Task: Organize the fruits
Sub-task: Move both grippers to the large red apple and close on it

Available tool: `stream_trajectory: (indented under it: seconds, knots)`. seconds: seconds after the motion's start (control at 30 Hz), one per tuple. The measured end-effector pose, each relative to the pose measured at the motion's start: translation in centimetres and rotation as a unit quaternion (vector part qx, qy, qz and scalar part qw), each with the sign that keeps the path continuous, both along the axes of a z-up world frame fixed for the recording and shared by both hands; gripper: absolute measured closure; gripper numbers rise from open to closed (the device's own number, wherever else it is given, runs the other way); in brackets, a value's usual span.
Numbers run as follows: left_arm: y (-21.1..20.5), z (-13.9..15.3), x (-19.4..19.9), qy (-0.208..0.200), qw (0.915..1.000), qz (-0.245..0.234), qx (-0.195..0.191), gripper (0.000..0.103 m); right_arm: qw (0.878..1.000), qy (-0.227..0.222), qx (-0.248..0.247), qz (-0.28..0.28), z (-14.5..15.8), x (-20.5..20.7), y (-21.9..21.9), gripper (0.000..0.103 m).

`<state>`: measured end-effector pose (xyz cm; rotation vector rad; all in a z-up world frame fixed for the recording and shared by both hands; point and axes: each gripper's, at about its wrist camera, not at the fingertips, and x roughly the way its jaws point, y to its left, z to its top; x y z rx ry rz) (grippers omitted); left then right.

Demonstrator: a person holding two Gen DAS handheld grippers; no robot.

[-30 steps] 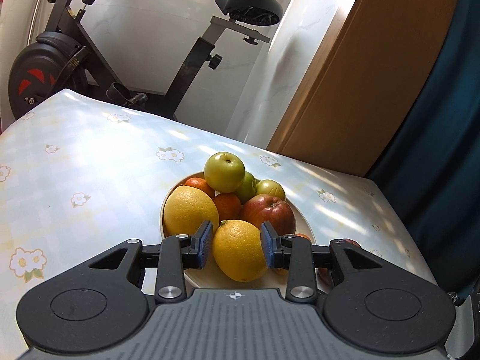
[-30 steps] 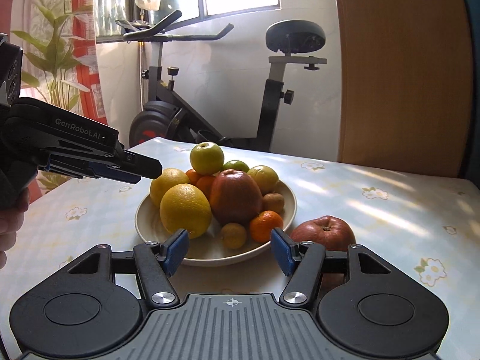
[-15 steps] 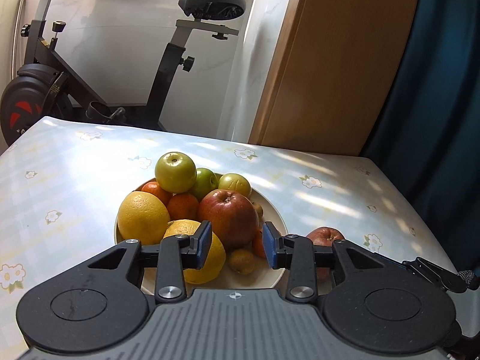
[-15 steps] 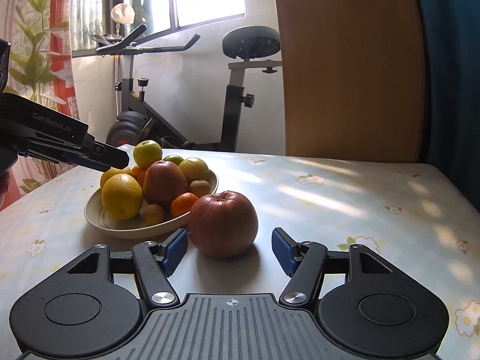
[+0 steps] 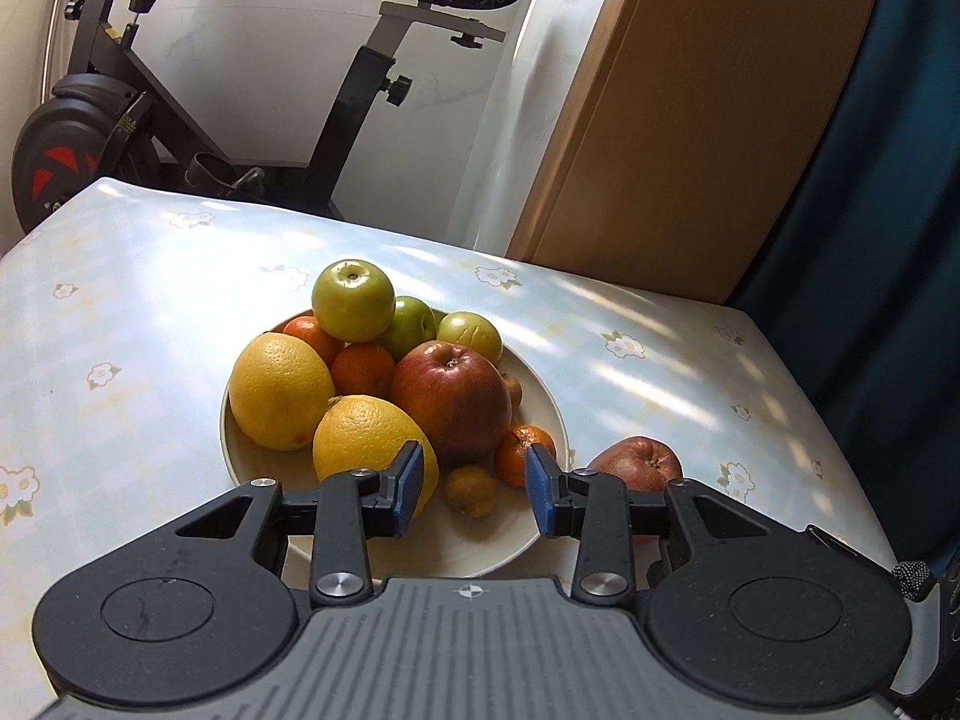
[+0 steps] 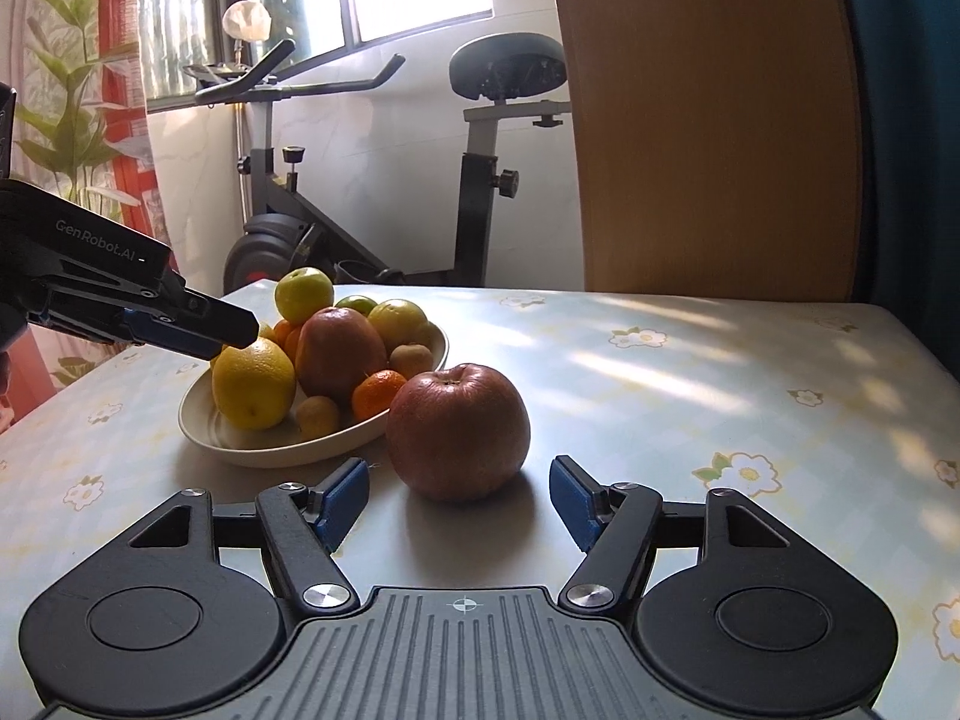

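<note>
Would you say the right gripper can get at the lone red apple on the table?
Probably yes: the right gripper has open jaws facing the lone red apple, with nothing between them.

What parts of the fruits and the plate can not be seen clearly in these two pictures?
- Left wrist view: the lower half of the red apple on the table is hidden by the left tool.
- Left wrist view: the near rim of the plate is covered by the same tool.
- Right wrist view: the back orange is almost fully hidden behind the left tool's finger.
- Both views: fruits low in the pile are covered by others.
</note>
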<state>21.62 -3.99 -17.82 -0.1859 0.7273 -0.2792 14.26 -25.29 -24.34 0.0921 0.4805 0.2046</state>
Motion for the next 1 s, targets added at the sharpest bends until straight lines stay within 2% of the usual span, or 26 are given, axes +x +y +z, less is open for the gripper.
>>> stream_trajectory:
  seconds: [0.17,0.4,0.5,0.73,1.0]
  knots:
    - [0.4,0.5,-0.1,-0.009,0.9998,0.009,0.013,0.063,1.0,-0.006,0.005,0.0,0.0,-0.2,-0.2,0.037]
    - [-0.1,1.2,0.5,-0.006,1.0,-0.004,-0.002,0.062,1.0,0.011,-0.013,0.018,0.2,1.1,0.3,0.04]
    - [-1.0,2.1,1.2,-0.016,0.9997,-0.016,0.01,0.062,1.0,0.017,-0.013,0.022,0.1,2.0,0.2,0.04]
    - [-4.1,2.7,2.9,-0.019,0.9981,-0.059,0.009,0.062,0.999,0.031,0.01,0.029,-0.1,3.5,-0.9,0.041]
    - [-6.4,0.1,4.8,0.028,0.9954,-0.092,0.002,0.062,0.998,0.044,-0.008,0.052,-0.3,4.7,-0.2,0.041]
